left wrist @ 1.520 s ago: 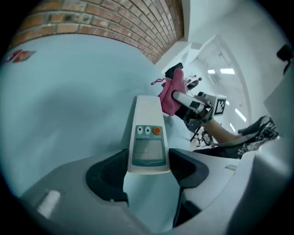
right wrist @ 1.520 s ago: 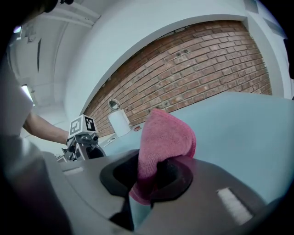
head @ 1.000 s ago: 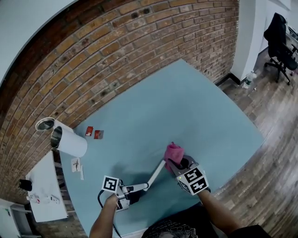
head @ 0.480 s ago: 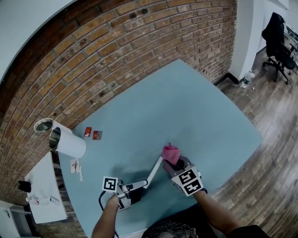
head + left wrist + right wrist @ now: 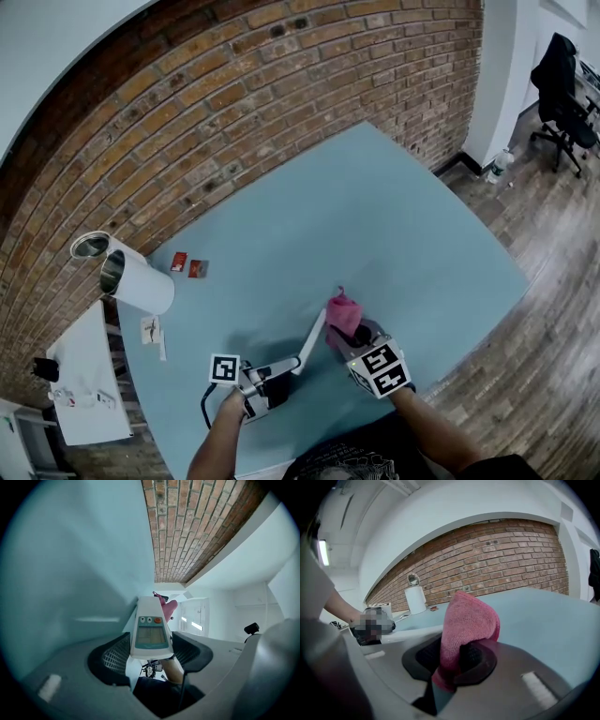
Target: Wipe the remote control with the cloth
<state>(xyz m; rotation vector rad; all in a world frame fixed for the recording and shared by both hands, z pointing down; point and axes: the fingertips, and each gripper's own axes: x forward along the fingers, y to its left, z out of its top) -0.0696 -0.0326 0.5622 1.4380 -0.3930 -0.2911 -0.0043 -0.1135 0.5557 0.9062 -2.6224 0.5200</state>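
Two grippers over the blue table (image 5: 394, 216): the left gripper (image 5: 283, 372) is clamped on the near end of the white remote control (image 5: 311, 339), the right gripper (image 5: 349, 335) on a pink cloth (image 5: 343, 311) at its far end

Red-brown brick wall (image 5: 234, 103) runs along the worktop's far edge, w/ plain white wall (image 5: 56, 47) above it. Worktop (image 5: 394, 216) is light blue, matte. Near its far left corner: a white cylinder (image 5: 141, 281) on its side, a metal cup (image 5: 91, 247) just beside it, and two small red packets (image 5: 187, 265) nearby. Low white side table (image 5: 84, 375) stands off the left edge, small bits on top, too small to tell. Floor (image 5: 553, 309) is dark wood planks. White pillar (image 5: 506, 66) past the far right corner, w/ a bottle (image 5: 498, 164) at its foot. Black office chair (image 5: 562, 84) beyond. Strip light (image 5: 322, 550) on in the ceiling, room evenly lit.
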